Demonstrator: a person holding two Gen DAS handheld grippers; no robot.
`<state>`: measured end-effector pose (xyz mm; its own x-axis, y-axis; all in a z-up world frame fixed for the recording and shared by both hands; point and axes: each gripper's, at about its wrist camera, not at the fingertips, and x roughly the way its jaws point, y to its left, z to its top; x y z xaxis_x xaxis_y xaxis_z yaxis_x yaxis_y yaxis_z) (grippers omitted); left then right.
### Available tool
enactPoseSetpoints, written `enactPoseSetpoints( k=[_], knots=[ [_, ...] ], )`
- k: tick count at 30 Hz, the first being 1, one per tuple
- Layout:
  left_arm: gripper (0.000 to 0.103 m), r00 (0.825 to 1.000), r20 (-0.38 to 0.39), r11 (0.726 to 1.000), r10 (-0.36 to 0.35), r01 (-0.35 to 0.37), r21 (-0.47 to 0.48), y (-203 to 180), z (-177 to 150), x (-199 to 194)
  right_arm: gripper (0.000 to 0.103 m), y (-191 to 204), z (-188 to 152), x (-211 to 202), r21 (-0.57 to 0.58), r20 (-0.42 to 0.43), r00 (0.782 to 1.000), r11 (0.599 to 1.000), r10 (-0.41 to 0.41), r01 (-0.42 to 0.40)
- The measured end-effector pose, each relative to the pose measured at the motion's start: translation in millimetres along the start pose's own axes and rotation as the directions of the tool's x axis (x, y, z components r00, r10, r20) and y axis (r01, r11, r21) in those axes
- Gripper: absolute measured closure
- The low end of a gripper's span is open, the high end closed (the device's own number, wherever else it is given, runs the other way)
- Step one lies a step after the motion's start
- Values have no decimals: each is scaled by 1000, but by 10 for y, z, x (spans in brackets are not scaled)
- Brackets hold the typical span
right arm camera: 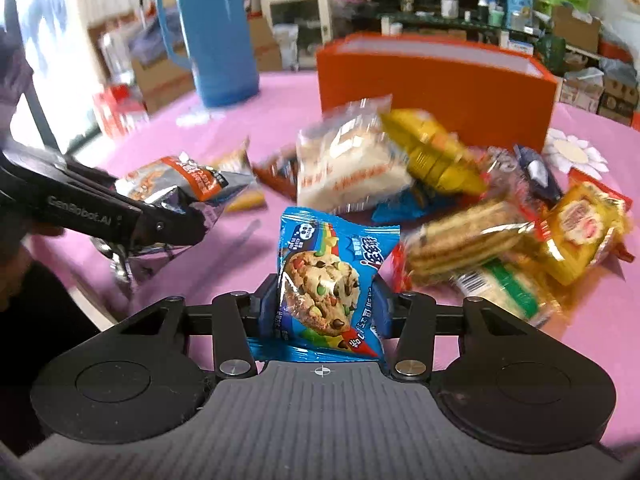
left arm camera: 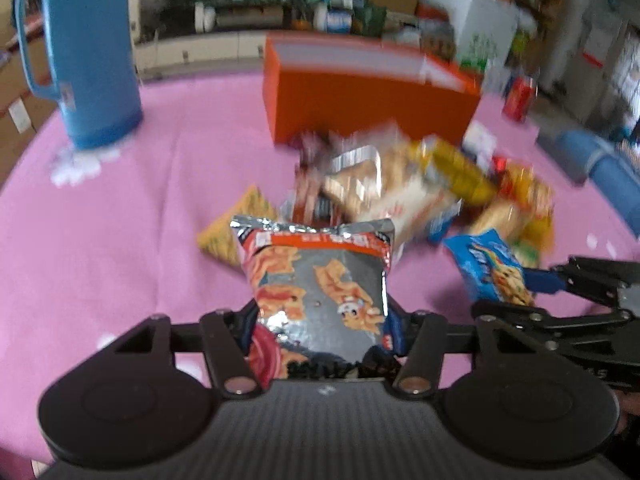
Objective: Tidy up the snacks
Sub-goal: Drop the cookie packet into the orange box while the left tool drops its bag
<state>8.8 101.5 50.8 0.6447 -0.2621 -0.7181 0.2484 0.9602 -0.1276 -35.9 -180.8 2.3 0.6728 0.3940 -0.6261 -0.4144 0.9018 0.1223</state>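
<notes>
A round table is covered by a pink cloth (left arm camera: 120,208), on which a tall blue thermos jug (left arm camera: 88,52) is stood at the far left and an orange box (left arm camera: 360,92), open at the top, is set beyond the middle. Just in front of the box a loose heap of snack packets (right arm camera: 440,208) is spread, among them a white-wrapped cake, a yellow packet and a clear pack of biscuits. A silver and orange snack bag (left arm camera: 320,292) is clamped upright between the pads of the left gripper (left arm camera: 320,320), raised off the cloth. A blue cookie packet (right arm camera: 328,284) is pinched in the same way by the right gripper (right arm camera: 324,312), near the front of the heap
</notes>
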Motion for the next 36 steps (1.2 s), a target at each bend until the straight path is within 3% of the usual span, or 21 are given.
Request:
enactPoseSetpoints(
  k=[8,12,17,23,28,29,30,32,33,36],
  knots=[
    [47,975,215,999,48,-51,10,-225,741,20,74,-534,742,-273,56,168,986,998,3,-12],
    [47,949,312,998,57,-66,18,-298,1216,221,74,-907,1363,-76,29,234,970,998,-62,57],
    [47,930,367,997,38,-58,45,-342,1734,577,75,-1330,2007,311,64,282,954,994,-102,88],
    [47,947,317,998,59,-55,-21,-205,2198,1303,75,-1630,2266,890,131,260,960,989,-99,66],
    [45,976,212,997,53,-38,-74,-24,2259,1844,74,-1652,2250,1320,126,167,982,989,-92,71],
    [39,979,195,995,62,-46,-84,7,2256,1905,73,-1648,2241,1388,122,149,984,989,-95,77],
    [35,981,181,994,72,-57,-89,31,2241,1938,70,-1651,2251,1462,123,132,986,989,-100,84],
    [34,979,182,993,91,-77,-85,62,2225,1900,49,-1652,2236,1490,137,130,985,986,-111,93],
    [33,976,192,993,99,-84,-87,62,2230,1835,32,-1654,2247,1471,147,139,984,985,-115,95],
    [30,964,253,992,82,-56,-110,70,2224,1506,26,-1592,2262,1248,138,225,968,987,-113,83]
  ],
)
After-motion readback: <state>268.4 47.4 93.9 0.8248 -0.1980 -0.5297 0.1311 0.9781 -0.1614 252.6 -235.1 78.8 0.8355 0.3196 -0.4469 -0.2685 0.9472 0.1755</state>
